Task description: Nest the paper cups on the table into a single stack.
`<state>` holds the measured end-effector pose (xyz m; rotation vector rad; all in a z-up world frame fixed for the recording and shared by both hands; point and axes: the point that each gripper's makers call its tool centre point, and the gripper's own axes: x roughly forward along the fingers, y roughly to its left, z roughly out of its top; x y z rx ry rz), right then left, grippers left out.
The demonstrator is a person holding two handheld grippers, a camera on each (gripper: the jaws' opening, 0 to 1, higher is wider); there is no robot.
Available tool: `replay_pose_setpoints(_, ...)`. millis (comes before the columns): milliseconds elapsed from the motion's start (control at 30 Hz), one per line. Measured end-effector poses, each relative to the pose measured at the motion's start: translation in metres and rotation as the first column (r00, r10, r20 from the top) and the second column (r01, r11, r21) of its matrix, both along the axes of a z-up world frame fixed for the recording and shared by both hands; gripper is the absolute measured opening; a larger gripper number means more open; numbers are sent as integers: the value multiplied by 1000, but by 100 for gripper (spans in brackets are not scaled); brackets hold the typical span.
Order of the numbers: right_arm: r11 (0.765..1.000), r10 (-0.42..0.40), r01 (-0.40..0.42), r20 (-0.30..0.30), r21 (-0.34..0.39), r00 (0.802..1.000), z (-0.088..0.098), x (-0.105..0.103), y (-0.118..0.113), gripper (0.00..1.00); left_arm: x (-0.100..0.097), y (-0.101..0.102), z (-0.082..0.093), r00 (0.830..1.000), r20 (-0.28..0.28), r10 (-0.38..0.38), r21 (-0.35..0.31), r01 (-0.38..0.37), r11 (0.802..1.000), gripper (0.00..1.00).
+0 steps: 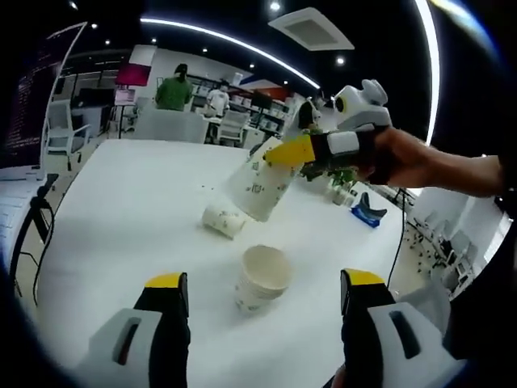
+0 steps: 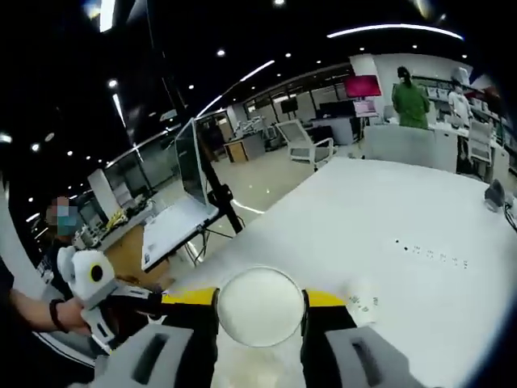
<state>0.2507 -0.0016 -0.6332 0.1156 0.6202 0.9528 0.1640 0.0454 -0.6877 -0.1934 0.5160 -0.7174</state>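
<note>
Nothing's nested yet: your right claw grips one speckled white paper cup, left claw gapes wide over the upright cup, third cup lies tipped on the white bench.

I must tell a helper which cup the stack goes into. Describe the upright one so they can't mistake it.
On the white table, just ahead of the left gripper, stands the upright cup, mouth open upward. The lying cup is on its side; the held cup hangs in the right gripper.
</note>
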Motion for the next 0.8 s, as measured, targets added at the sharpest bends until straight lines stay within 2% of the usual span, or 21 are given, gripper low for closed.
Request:
replay_pose_setpoints(100,998,38,-37,-20,50,999,10,-16,7,38,4,-9,4,1000,21,-12,-6,12,1000,74)
replay_pose_setpoints(333,987,134,-130,-33,98,990,19,-44,22,38,7,-23,19,996,84,-34,-31,37,999,64)
replay_pose_setpoints(400,982,156,-150,-39,117,987,22,-53,27,38,8,-24,21,994,100,-40,-42,45,998,60)
replay_pose_setpoints(467,963,222,-212,-40,165,974,29,-67,35,39,7,-27,24,991,120,-53,-47,59,997,53)
replay_pose_setpoints(600,953,259,-247,-49,178,965,33,-83,42,39,8,-29,32,984,169,-60,-64,71,995,41)
replay_pose_setpoints(733,944,283,-268,-52,191,958,35,-84,40,39,5,-26,37,980,189,-64,-63,77,995,31)
replay_pose_setpoints(800,933,310,-287,-82,216,947,36,-87,38,39,3,-26,39,977,200,-72,-67,87,994,25)
